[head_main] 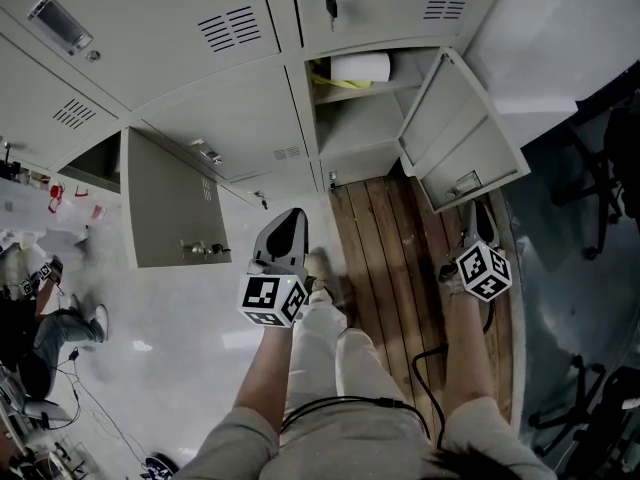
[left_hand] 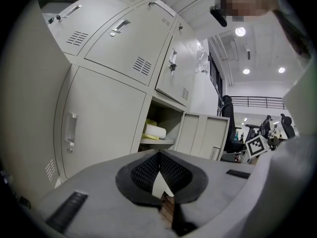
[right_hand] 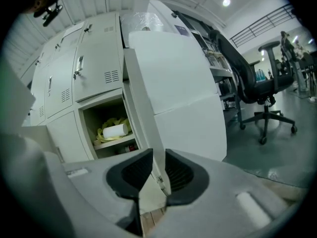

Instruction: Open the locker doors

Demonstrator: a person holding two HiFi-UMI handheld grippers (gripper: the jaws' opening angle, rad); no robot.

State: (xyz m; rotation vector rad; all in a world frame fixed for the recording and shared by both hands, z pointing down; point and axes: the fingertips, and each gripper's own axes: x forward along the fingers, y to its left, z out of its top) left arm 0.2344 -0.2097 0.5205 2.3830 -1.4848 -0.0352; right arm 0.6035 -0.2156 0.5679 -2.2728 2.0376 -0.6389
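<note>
1. Three floor surfaces meet here. A brown wooden plank strip (head_main: 395, 268) runs under the right gripper (head_main: 480, 216). A pale glossy floor (head_main: 170, 318) lies below and to the left of the left gripper (head_main: 295, 218). A grey-green smooth floor (head_main: 570, 298) spreads out to the right gripper's right.
2. One bank of light grey metal lockers (head_main: 200, 98) stands ahead of both grippers.
3. Two locker doors stand open, and at least four others are closed. The left open door (head_main: 170, 203), with a handle on its face, hangs ahead and to the left of the left gripper. The right open door (head_main: 460, 133) swings out straight ahead of the right gripper.
4. The right gripper's jaws stand narrowly apart. The free edge of the right open door sits in the gap, and the pads do not appear to press on it.
5. The left gripper's jaws meet at the tips and hold nothing. It points at the lockers between the two open doors.
6. One white roll (head_main: 360, 68) lies on one yellow cloth (head_main: 335, 81) on the shelf of the open compartment, ahead and to the left of the right gripper.
7. One bunch of keys (head_main: 331, 6) hangs from the lock of the closed door above that compartment.
8. One black office chair (right_hand: 257, 83) stands to the right of the right gripper. Three round ceiling lights (left_hand: 240, 31) show above the left gripper.
</note>
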